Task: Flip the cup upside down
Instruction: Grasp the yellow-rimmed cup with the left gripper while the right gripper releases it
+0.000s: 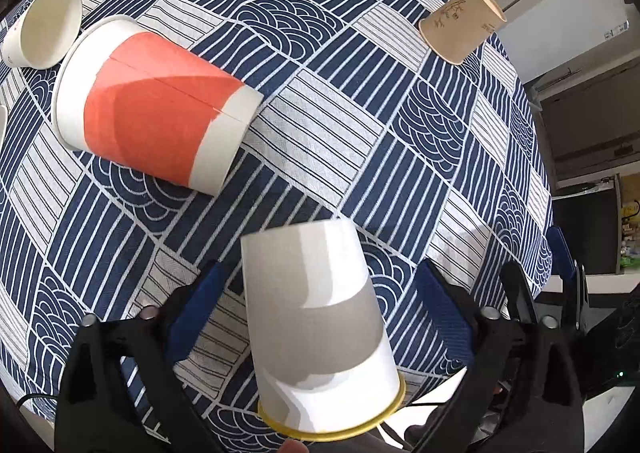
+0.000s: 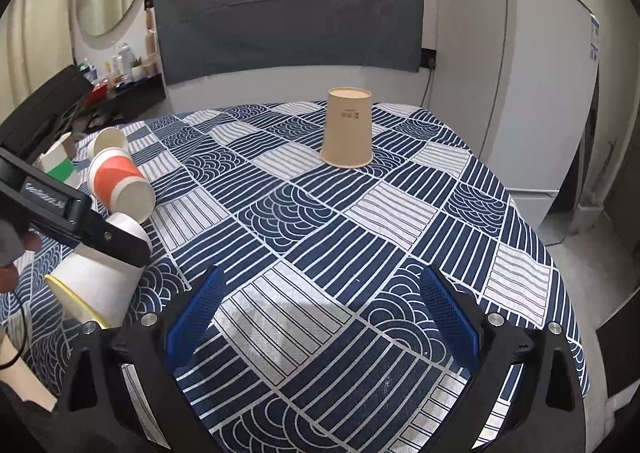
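Note:
A white paper cup with a yellow rim point(image 1: 320, 317) lies between the open blue fingers of my left gripper point(image 1: 316, 293), base pointing away, rim toward the camera; the pads do not touch it. It also shows at the left of the right wrist view point(image 2: 96, 285), under the left gripper's black body. My right gripper point(image 2: 320, 313) is open and empty above the patterned tablecloth point(image 2: 360, 213). A tan cup point(image 2: 347, 127) stands upside down at the far side, also seen in the left wrist view point(image 1: 460, 27).
An orange-and-white cup point(image 1: 152, 109) lies on its side at the left, also in the right wrist view point(image 2: 120, 183). A white cup point(image 1: 40, 27) lies beyond it. A white fridge point(image 2: 520, 73) stands right of the table. A cluttered shelf point(image 2: 100, 89) is at the far left.

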A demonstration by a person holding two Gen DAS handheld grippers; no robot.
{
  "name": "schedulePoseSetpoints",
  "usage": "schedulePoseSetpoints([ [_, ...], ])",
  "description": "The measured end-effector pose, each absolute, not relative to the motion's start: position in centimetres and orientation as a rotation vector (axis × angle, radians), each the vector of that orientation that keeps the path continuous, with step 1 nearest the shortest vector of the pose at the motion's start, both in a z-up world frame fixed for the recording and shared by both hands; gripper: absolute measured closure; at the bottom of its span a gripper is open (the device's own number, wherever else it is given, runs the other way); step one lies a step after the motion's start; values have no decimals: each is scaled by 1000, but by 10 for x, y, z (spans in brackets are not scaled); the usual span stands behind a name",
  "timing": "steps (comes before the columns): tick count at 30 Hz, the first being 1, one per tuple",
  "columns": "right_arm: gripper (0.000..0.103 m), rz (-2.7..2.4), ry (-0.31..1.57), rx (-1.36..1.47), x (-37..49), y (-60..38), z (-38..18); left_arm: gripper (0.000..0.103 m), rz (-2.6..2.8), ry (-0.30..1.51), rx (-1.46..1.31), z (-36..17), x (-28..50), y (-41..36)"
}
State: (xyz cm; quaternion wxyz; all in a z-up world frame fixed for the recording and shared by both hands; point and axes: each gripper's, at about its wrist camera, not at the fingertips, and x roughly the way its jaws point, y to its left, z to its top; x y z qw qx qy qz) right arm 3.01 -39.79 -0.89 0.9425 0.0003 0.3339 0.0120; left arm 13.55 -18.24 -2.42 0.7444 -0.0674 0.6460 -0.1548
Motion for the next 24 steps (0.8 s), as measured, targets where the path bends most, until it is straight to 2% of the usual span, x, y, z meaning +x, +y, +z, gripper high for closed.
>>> schedulePoseSetpoints([
  [2,9,16,685,1,30,-399,-10,31,-344,1414,-145,-26,137,-183],
  [5,9,8,687,1,30,-400,-11,41,-359,1424,-113,-29,137,-184],
  [12,9,3,691,1,32,-398,-10,41,-347,1349,-67,-22,131,-178],
  [24,9,61,664,-61,34,-359,8,42,-187,1034,36,19,106,-133],
])
